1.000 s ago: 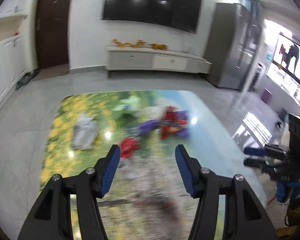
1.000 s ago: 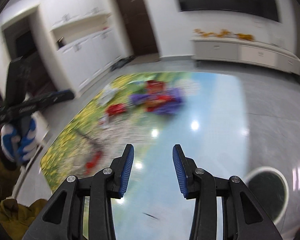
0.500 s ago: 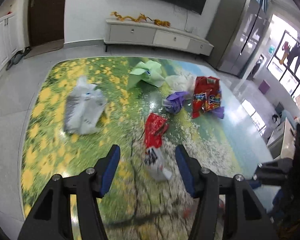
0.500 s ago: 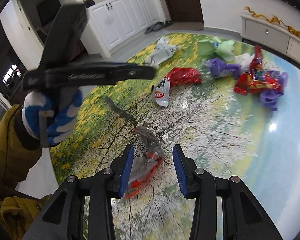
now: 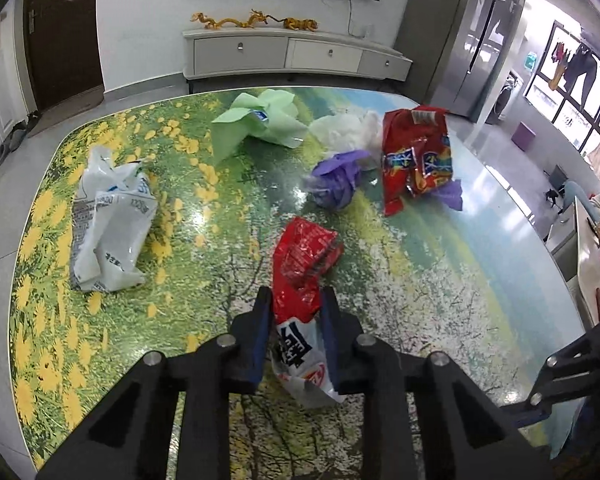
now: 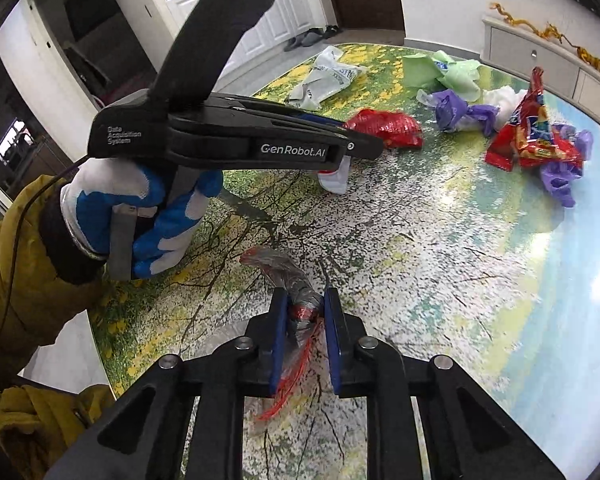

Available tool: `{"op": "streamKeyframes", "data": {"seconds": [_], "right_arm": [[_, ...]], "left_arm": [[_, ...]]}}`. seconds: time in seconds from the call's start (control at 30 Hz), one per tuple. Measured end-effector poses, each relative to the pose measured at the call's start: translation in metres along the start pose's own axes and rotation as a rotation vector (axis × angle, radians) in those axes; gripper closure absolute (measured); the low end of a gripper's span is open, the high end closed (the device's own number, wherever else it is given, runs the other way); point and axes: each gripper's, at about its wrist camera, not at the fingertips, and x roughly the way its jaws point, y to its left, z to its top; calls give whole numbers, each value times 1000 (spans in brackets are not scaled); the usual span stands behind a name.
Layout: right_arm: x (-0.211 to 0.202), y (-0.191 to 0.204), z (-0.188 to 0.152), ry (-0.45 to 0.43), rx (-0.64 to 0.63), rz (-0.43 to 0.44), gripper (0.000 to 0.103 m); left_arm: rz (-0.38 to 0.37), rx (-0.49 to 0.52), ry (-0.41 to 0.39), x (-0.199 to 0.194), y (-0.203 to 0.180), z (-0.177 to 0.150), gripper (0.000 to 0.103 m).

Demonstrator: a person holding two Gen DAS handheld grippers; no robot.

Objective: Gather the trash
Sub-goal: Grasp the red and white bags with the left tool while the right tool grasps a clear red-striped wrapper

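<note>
My left gripper [image 5: 294,300] is shut on a red and white snack bag [image 5: 302,264] lying on the flower-print table [image 5: 440,300]. The same bag [image 6: 384,128] and left gripper [image 6: 340,136] show in the right wrist view. My right gripper [image 6: 305,304] is shut on a clear wrapper with red print [image 6: 288,276] near the table's front edge.
More trash lies further back: a white plastic bag [image 5: 108,216], green paper [image 5: 260,120], a purple wad [image 5: 336,180], white tissue [image 5: 348,128] and a large red snack bag [image 5: 416,156]. A gloved hand [image 6: 140,216] holds the left gripper.
Both grippers dropped toward the table and closed, the left on the red and white bag, the right on the clear wrapper.
</note>
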Motion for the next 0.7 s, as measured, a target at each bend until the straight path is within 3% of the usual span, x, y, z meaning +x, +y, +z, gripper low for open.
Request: {"op": "streamKeyframes", "data": {"seconds": [0.27,0.7], "right_arm": [[-51,-33,-20,-100,103,-59,86],[-131,-95,-84,-276,306,-139,86]], "left_arm": [[-47,-10,-62,-32,-12,-14,85],[-81,-4,-88,-72,-61,-24,85]]}}
